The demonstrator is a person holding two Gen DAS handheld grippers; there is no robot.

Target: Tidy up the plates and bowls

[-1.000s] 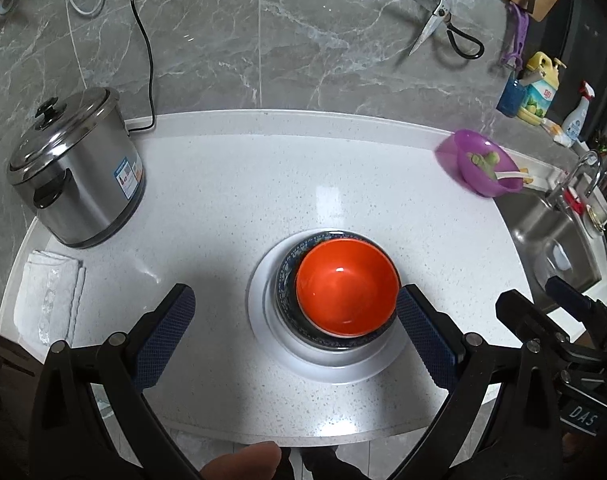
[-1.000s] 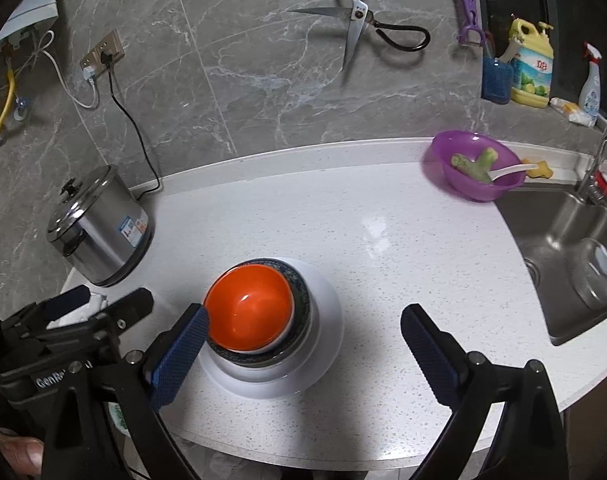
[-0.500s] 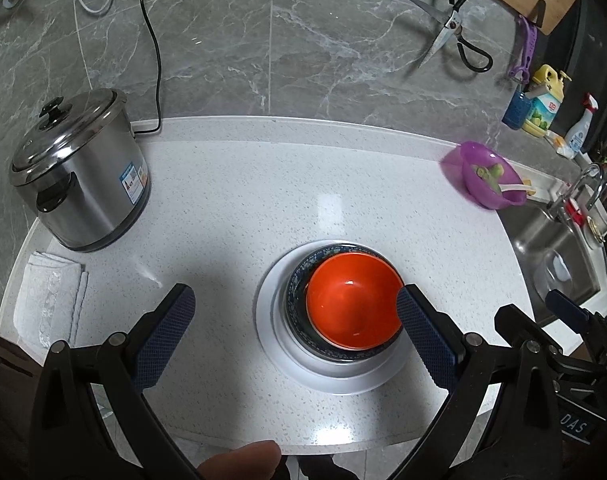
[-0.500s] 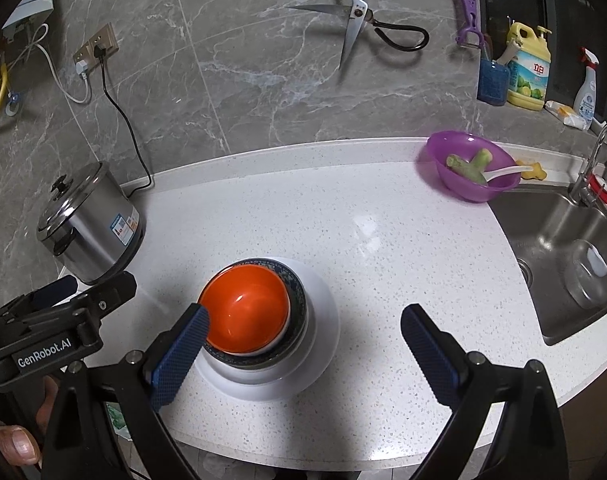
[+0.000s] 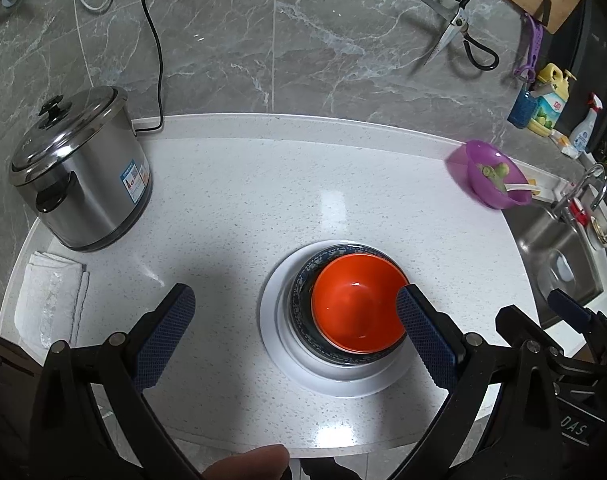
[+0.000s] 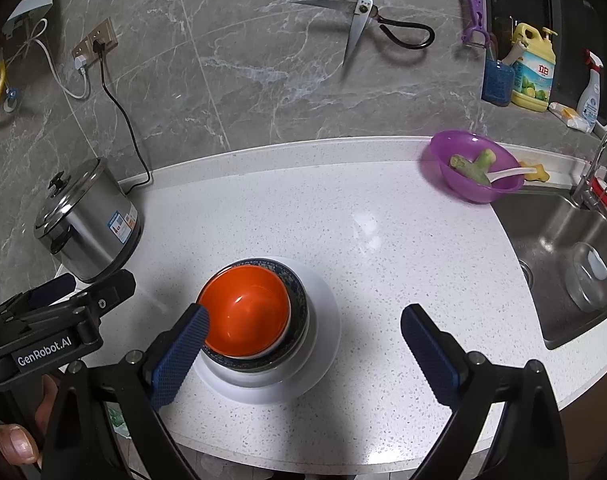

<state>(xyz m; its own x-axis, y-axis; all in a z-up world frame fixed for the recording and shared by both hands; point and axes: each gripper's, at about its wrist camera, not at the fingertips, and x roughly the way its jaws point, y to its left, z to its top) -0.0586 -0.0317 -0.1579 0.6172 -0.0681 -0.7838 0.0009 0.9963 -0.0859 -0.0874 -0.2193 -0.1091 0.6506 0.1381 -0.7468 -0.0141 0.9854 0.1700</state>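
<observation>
In the left wrist view, a folded white cloth [image 5: 49, 300] lies at the far left edge of the white counter [image 5: 303, 184]; above it, in the upper left of the frame, stands a steel rice cooker [image 5: 79, 172] with its lid on and a black cord running up the grey marble wall; the left gripper [image 5: 291, 320] fills the bottom of the frame with its blue-padded jaws spread wide and nothing between them; right of centre sits the stack: an orange bowl [image 5: 357, 312] nested in a dark blue patterned bowl [image 5: 303, 300], both on a white plate [image 5: 275, 332]; the orange bowl sits off-centre, toward the right side of the blue one; the right blue pad overlaps the orange bowl's right rim in this view, though I cannot tell whether it touches; further right, near the upper right edge of the counter, is a purple bowl [image 5: 491, 176] holding green scraps, and beyond it a steel sink [image 5: 555, 252]; scissors [image 5: 459, 28] hang on the wall at the top right.

In the right wrist view, the left gripper's black body shows at the lower left, with part of a hand [image 6: 15, 444] below it; the right gripper [image 6: 303, 344] is released too, jaws wide apart; its left pad lies over the orange bowl's [image 6: 247, 312] lower left rim in the frame, contact unclear; its right pad is over bare counter, well apart from the plate [image 6: 327, 328]; the purple bowl [image 6: 459, 176] sits at the upper right, beside the sink [image 6: 563, 248].
</observation>
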